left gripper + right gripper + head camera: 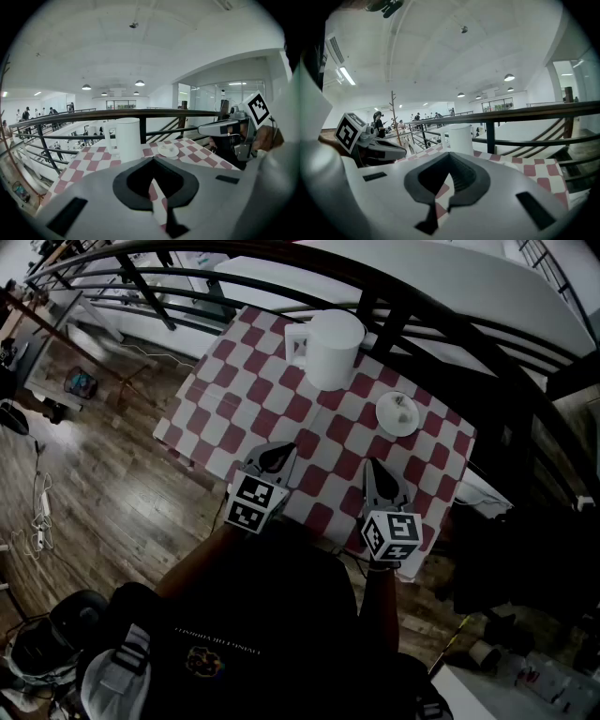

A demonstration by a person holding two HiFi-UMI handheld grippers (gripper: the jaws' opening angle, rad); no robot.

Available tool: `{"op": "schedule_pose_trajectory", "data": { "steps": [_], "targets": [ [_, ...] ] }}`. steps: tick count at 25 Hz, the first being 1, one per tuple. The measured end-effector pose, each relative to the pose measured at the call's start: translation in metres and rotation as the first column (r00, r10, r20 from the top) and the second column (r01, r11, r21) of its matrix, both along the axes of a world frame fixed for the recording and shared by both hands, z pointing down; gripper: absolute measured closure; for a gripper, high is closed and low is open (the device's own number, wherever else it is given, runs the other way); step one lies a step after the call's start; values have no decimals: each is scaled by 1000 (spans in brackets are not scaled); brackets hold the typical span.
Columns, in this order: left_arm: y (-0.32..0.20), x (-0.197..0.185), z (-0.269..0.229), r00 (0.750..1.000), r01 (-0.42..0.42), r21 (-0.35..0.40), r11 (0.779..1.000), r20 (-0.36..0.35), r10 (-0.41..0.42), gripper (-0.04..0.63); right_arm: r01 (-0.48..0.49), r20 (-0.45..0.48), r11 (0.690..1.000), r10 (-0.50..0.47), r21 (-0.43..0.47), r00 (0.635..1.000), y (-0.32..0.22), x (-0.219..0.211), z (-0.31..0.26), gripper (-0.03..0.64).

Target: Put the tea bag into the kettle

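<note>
A white cylindrical kettle is stood upright, handle leftward, ahead of the left gripper and right gripper. Both are pressed together, empty.

Table: small, rectangular, fully covered by a red-and-white checked cloth, its far edge set against a dark railing. Two items stand directly on the cloth. White kettle: upright, at the far edge beside the railing, handle on its left in the head view. White saucer: right of the kettle and nearer, not touching it.
</note>
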State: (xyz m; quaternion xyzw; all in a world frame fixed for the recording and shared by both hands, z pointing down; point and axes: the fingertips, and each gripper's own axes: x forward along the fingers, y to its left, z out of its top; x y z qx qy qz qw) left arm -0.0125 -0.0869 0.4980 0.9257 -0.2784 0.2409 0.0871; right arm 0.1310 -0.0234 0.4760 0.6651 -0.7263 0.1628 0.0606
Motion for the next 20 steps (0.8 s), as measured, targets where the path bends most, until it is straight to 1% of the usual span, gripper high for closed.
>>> {"op": "schedule_pose_trajectory", "data": {
  "steps": [11, 17, 20],
  "targets": [
    [-21, 0, -3, 999, 38, 26, 999, -5, -38, 592, 20, -16, 1000, -20, 11, 1000, -18, 7, 0, 604],
    [-36, -2, -1, 998, 56, 42, 998, 4, -56, 592, 29, 5, 999, -29, 39, 1000, -37, 15, -6, 604],
    [-49, 0, -3, 998, 66, 57, 996, 1, -66, 592, 28, -6, 998, -28, 56, 1000, -51, 21, -8, 604]
  ]
}}
